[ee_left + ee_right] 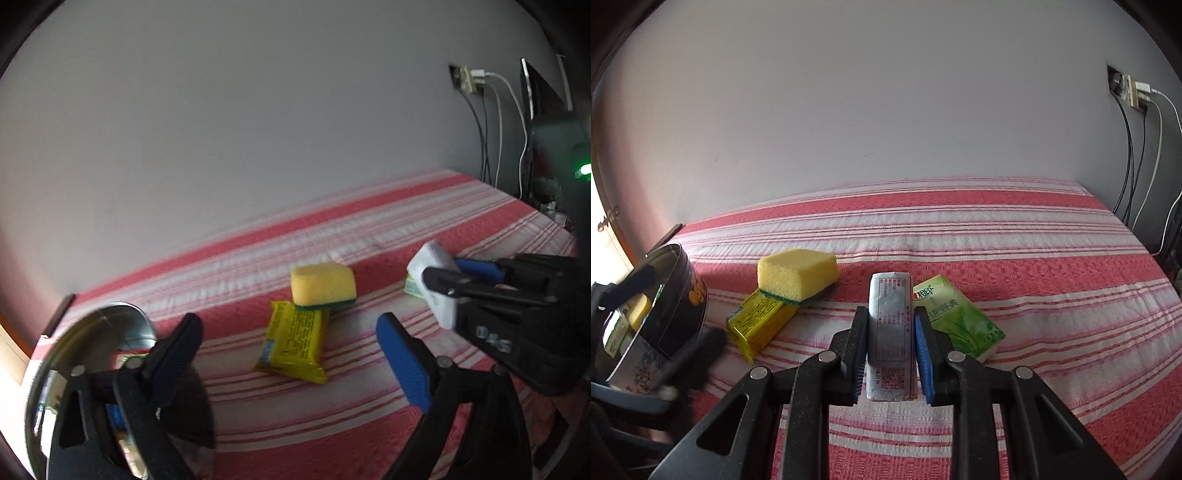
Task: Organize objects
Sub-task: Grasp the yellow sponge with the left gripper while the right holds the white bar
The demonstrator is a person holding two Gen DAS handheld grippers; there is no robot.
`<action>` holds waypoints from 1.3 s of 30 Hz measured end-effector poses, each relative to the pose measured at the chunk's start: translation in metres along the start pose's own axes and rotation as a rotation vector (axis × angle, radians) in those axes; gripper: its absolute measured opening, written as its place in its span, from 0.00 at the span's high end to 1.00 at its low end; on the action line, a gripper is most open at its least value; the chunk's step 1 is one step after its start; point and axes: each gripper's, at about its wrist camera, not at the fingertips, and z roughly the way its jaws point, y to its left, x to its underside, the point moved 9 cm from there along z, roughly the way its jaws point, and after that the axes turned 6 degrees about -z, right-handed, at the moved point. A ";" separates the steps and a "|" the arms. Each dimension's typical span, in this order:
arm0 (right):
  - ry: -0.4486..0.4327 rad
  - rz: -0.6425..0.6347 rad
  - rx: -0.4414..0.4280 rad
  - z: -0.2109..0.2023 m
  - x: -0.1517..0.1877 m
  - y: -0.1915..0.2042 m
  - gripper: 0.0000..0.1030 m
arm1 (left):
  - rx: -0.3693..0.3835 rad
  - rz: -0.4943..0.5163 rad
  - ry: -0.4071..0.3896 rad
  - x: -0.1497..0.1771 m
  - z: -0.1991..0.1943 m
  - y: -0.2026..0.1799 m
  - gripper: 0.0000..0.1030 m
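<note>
My right gripper is shut on a grey-white tissue pack and holds it just above the striped bed cover; it also shows in the left wrist view. A green tissue pack lies to its right. A yellow sponge rests on a yellow packet; both also show in the left wrist view, the sponge and the packet. My left gripper is open, with its left finger at the rim of a round metal tin.
The tin stands at the left edge of the bed and holds some items. A red and white striped cover spans the bed. The wall is behind. A socket with cables is at the far right.
</note>
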 end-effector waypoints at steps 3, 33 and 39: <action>-0.014 -0.013 0.014 -0.002 -0.001 0.001 0.75 | 0.008 -0.021 0.051 0.003 0.016 0.000 0.10; -0.071 0.021 0.115 -0.016 -0.006 -0.010 0.74 | 0.051 -0.046 0.113 -0.003 0.058 -0.012 0.52; -0.096 0.024 0.118 -0.020 -0.008 -0.012 0.74 | 0.017 -0.054 0.020 -0.003 0.030 -0.003 0.52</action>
